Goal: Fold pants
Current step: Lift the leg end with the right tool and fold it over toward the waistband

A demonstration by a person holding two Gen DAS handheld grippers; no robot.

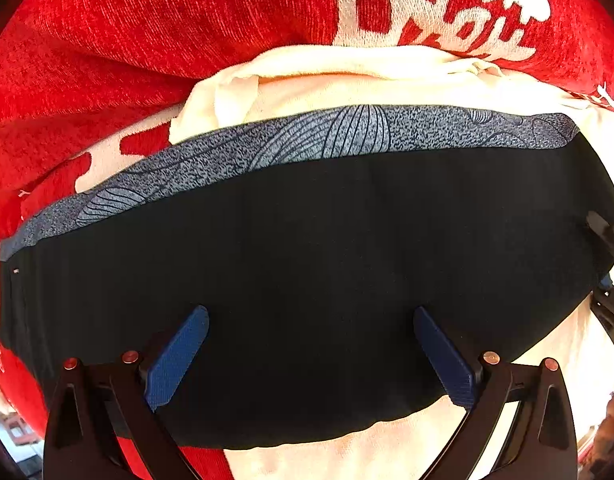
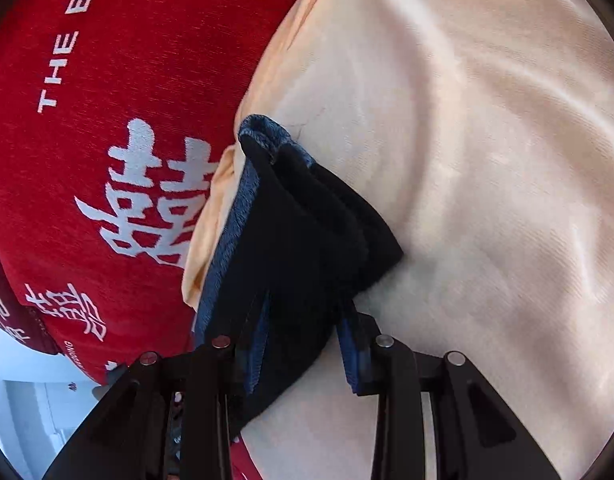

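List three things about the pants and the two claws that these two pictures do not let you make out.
- Left wrist view: the dark pants cover whatever lies below; no fold lines show.
- Right wrist view: bunched pants hide the right claw's fingertips and the grip.
- Left wrist view: the right claw is cut off by the edge.

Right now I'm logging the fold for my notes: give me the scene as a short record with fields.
garment: black pants with a blue patterned band, lying flat
under it: cream cloth over a red blanket with white characters
left tool: open, above the black fabric, nothing between its fingers
right tool: bunched end of the pants between its fingers
fold state: right end gathered, not laid flat
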